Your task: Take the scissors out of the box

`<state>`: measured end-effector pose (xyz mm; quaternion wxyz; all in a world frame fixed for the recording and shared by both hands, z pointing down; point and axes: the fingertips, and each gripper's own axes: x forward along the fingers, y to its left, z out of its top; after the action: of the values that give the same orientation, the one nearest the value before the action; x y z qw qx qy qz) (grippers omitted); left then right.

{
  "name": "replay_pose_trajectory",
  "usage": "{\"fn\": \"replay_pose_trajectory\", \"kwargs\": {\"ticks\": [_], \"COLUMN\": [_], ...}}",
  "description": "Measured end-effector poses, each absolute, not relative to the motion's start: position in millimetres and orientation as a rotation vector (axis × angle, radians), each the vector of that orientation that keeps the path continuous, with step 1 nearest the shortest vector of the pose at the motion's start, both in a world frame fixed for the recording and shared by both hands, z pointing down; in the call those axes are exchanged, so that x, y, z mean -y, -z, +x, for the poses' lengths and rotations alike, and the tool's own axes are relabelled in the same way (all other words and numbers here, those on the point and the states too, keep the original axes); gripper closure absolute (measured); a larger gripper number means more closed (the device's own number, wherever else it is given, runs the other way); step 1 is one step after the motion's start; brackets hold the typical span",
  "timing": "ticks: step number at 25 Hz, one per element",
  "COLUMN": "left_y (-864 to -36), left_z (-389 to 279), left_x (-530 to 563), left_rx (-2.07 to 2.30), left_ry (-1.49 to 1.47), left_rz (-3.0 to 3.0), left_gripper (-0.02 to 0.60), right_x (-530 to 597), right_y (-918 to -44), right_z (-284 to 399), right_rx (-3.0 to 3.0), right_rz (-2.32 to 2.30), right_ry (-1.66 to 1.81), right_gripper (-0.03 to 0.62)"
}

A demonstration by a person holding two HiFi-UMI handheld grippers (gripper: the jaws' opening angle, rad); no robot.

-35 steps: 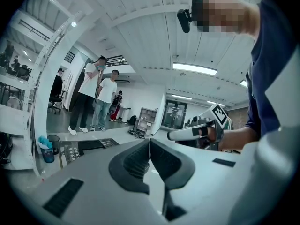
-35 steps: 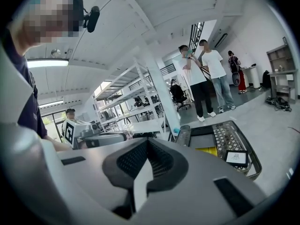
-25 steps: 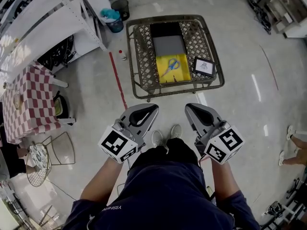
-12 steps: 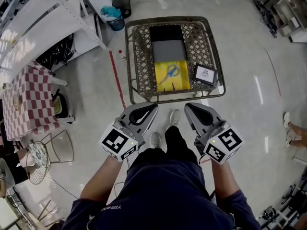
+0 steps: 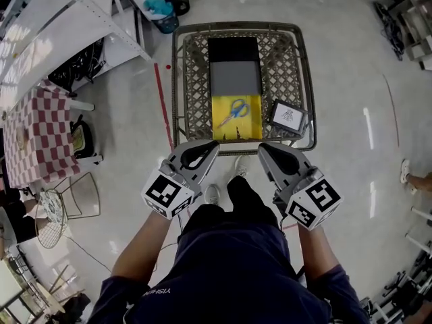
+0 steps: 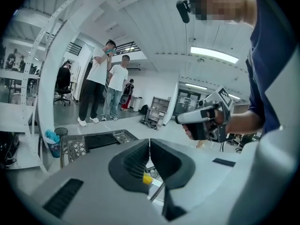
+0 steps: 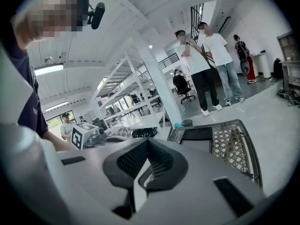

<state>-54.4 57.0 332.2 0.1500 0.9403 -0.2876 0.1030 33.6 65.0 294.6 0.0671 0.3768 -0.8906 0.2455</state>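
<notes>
Blue-handled scissors lie on the yellow inside of an open box, which has a grey and black lid part behind it. The box rests on a low wicker-topped table with a metal rim. In the head view my left gripper and right gripper hang side by side at the table's near edge, short of the box. Both are shut with nothing between the pads, as the left gripper view and the right gripper view also show. A sliver of yellow shows under the left jaws.
A small framed card sits on the table right of the box. Left of the table are a red floor line, a bin with a blue bag, white shelving, a checked tablecloth and a wire chair. People stand beyond the table.
Both grippers and the person have moved forward towards the table. The table and box now sit closer, with the fingertips at its near edge. Both stay shut.
</notes>
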Motion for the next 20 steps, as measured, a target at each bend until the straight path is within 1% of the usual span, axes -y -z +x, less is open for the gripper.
{"fn": "replay_pose_trajectory", "kwargs": {"ticks": [9, 20], "left_y": [-379, -433], "left_z": [-25, -7], "left_x": [-10, 17], "left_rx": [0.888, 0.884], "left_ry": [-0.431, -0.568], "left_rz": [2.640, 2.581], "left_gripper": [0.555, 0.555], "right_x": [-16, 10], "right_y": [-325, -358], "right_z": [70, 83], "right_rx": [2.680, 2.662], "right_rz": [1.048, 0.954], "right_ry": [-0.823, -0.894], "right_gripper": [0.580, 0.580]}}
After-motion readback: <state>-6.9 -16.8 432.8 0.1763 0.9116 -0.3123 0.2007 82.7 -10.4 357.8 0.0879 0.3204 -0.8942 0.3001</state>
